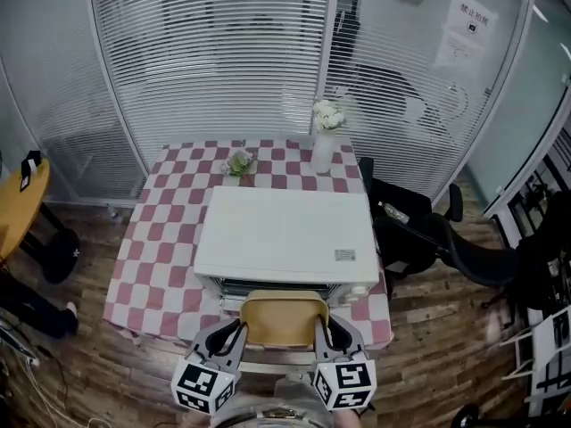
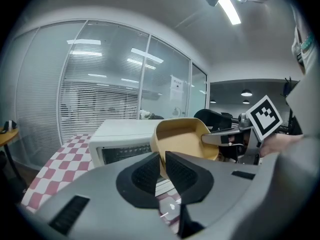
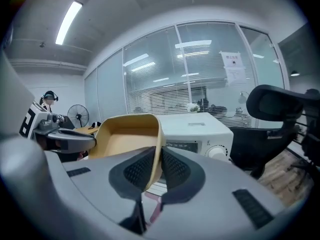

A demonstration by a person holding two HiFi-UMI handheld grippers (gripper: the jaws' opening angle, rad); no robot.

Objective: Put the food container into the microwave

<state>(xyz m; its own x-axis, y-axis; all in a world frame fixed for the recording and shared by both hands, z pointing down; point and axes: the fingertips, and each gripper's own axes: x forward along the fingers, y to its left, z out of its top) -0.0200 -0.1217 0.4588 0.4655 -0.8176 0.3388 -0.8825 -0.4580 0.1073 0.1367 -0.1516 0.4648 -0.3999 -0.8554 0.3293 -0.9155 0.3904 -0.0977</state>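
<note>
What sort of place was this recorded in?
Most likely an office room: glass partition walls with blinds, a black swivel chair, and a white microwave on a table with a checked cloth.

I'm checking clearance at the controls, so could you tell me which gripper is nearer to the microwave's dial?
Right. The right gripper, shut on the food container's right rim, is close in front of the dial; the left gripper clamps the opposite rim, farther across.

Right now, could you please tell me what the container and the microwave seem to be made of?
The container looks like plastic: matte tan, thin smooth walls. The microwave seems painted metal or plastic: flat white casing with a soft sheen.
</note>
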